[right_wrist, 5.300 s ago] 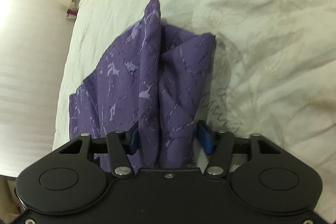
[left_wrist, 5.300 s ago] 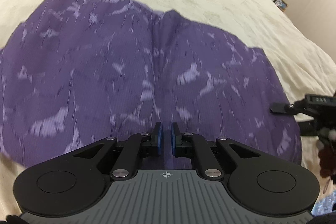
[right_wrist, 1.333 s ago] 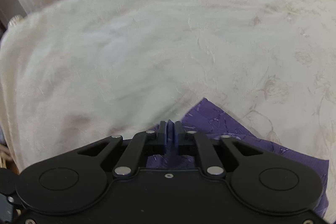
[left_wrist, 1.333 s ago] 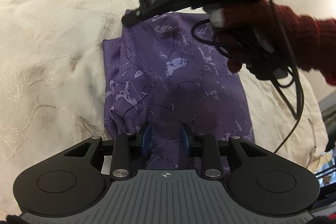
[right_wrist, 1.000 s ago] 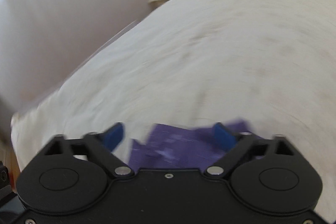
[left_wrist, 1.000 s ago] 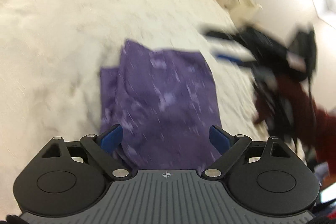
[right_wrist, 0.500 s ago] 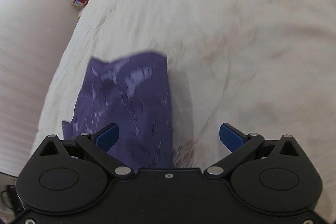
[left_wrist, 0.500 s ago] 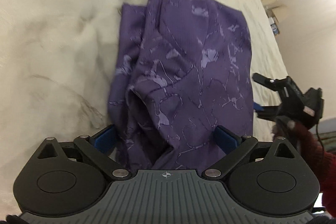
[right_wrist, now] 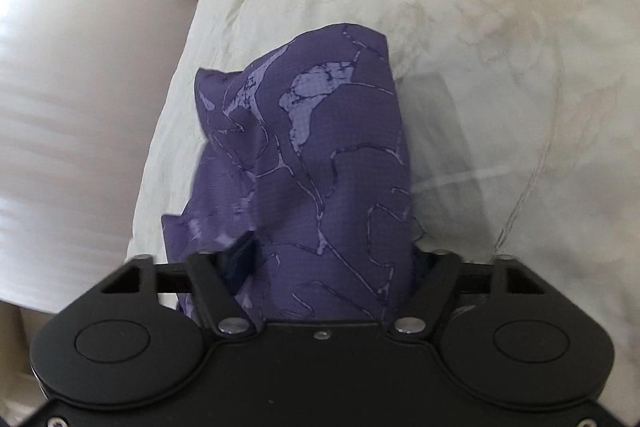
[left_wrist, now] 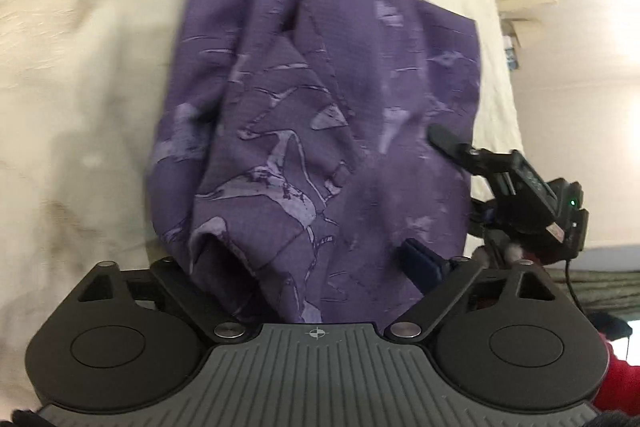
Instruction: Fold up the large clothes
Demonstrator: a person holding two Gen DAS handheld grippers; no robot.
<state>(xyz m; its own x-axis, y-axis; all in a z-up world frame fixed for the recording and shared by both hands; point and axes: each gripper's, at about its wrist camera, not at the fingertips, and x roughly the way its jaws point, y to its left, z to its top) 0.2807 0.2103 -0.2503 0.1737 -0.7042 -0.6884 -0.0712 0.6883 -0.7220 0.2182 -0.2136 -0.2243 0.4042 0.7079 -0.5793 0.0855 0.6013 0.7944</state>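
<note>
Purple cloth (left_wrist: 320, 131), thin, limp and likely slippery, lay bunched on the cream bed (left_wrist: 80, 67), its folds between the closing jaws of both the left claw (left_wrist: 304, 267) and the right claw (right_wrist: 332, 263), best taken at an edge.

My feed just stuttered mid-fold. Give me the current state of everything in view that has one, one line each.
Purple patterned garment: folded into a bunched, rumpled bundle on the bed.
Left gripper: jaws closing, garment bunched between them.
Right gripper: jaws closing around a thick fold of the garment.
Cream bedspread: spread out, lightly wrinkled.
</note>
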